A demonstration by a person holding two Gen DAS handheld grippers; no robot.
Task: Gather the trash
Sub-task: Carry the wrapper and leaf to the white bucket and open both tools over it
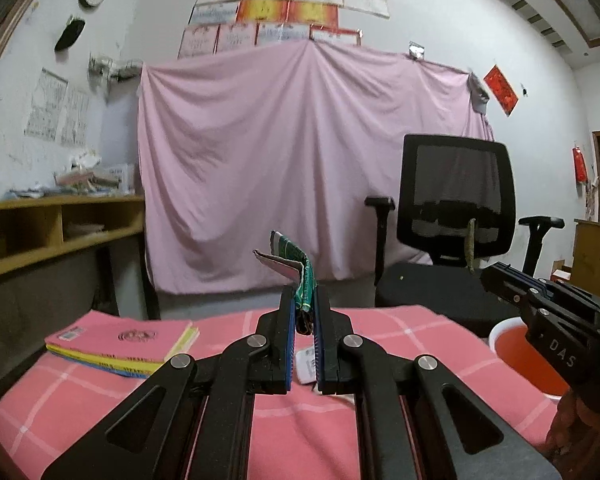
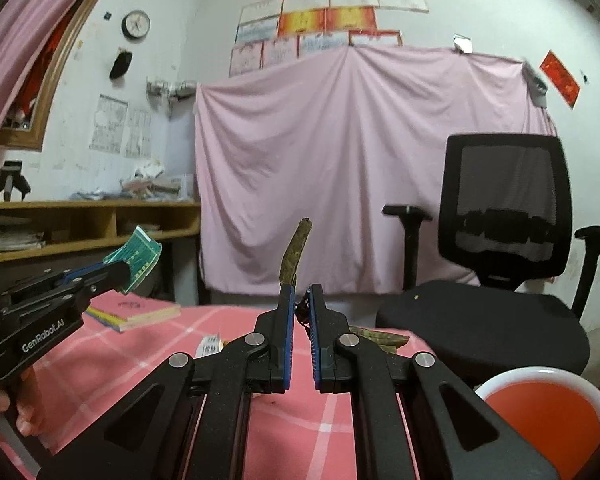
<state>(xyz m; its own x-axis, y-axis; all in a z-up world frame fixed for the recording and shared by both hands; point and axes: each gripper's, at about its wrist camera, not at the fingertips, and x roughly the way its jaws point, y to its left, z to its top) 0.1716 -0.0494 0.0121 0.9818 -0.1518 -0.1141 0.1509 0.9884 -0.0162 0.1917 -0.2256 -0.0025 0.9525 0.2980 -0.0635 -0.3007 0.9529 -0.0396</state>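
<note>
Left wrist view: left gripper (image 1: 303, 300) is clamped on a green wrapper (image 1: 304, 276), held above the pink checked tablecloth (image 1: 300, 432). Right gripper (image 2: 300, 300) pinches a brown strip (image 2: 294, 252), possibly a dried peel, standing upright. Red bin (image 2: 547, 408) sits lower right; books (image 1: 120, 344) lie left; office chair (image 2: 503, 216) beyond.

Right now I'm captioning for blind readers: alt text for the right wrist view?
The right gripper pinches a brown stick upright above a pink checked cloth. At left, the left gripper holds a green wrapper; a red bin sits lower right.
</note>
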